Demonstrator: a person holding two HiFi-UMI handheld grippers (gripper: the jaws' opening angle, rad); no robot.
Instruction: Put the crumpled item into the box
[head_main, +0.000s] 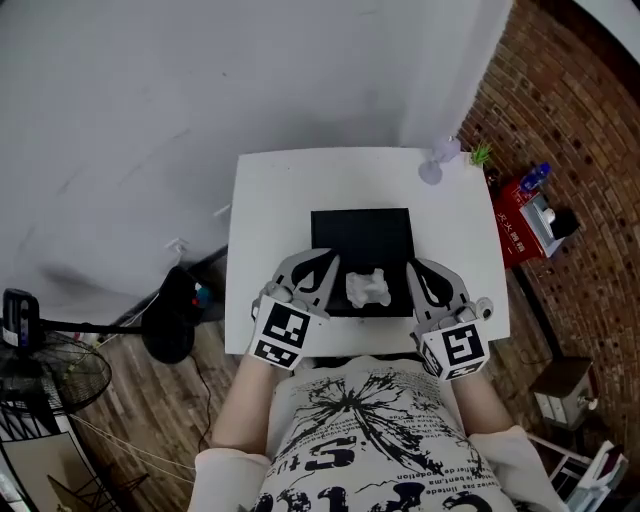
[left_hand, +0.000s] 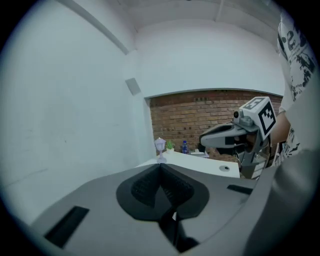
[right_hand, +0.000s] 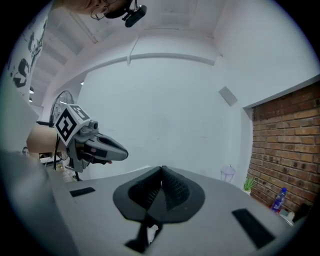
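Wad (head_main: 366, 288) white, crumpled, in box (head_main: 360, 235).

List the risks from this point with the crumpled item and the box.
1. The crumpled item lies at the near edge of the black box. Whether it sits fully inside is unclear, so it may tip out onto the table.
2. The left gripper and right gripper, both shut and empty, flank it closely. A careless sweep might knock it out.
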